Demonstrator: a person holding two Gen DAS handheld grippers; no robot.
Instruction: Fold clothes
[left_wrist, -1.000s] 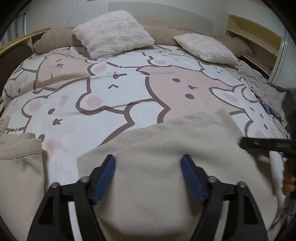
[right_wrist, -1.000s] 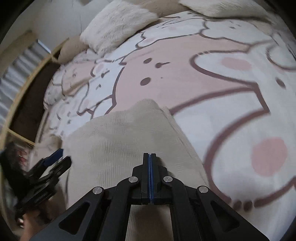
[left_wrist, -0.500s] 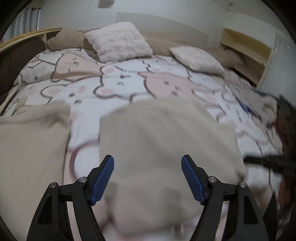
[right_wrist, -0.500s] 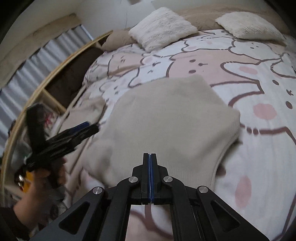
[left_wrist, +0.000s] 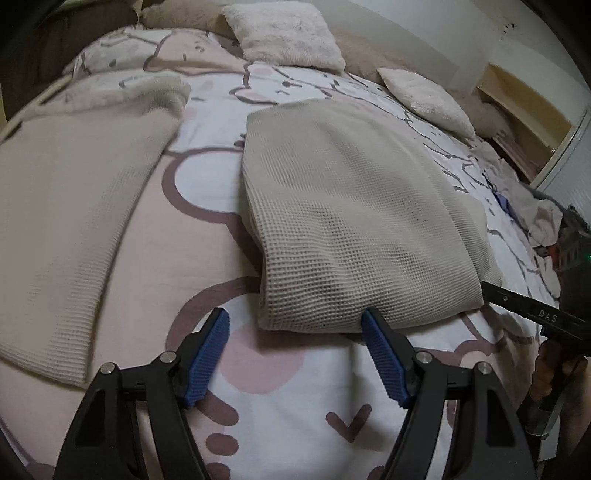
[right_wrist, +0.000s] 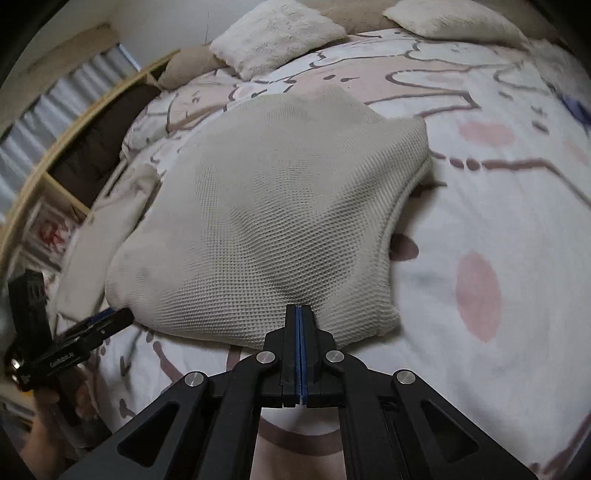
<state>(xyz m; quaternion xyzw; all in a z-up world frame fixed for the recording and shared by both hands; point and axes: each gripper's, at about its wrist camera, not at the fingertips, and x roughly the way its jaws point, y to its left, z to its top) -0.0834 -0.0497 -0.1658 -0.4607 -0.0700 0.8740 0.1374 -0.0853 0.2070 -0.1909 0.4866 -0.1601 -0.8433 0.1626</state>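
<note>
A folded beige waffle-knit garment (left_wrist: 351, 206) lies on the bear-print bedcover (left_wrist: 207, 258), its rounded near edge toward me. My left gripper (left_wrist: 295, 315) is open, its blue pads (left_wrist: 212, 354) just short of that edge and holding nothing. In the right wrist view the same garment (right_wrist: 273, 206) fills the middle. My right gripper (right_wrist: 300, 308) is shut, its tips at the garment's near hem, and creases in the cloth run toward them. The left gripper (right_wrist: 107, 317) shows at the garment's near-left corner, and the right gripper's finger (left_wrist: 532, 310) at its near-right corner.
A second beige knit piece (left_wrist: 74, 192) lies flat to the left. Two fluffy cushions (left_wrist: 288, 33) sit by the headboard. Loose clothes (left_wrist: 532, 210) are piled at the bed's right edge. A wooden shelf (right_wrist: 55, 173) runs along the left side of the bed.
Both grippers drew back toward the near side of the bed, and the garment's near edge came into view ahead of the left fingers. Left stayed open, right stayed shut.
</note>
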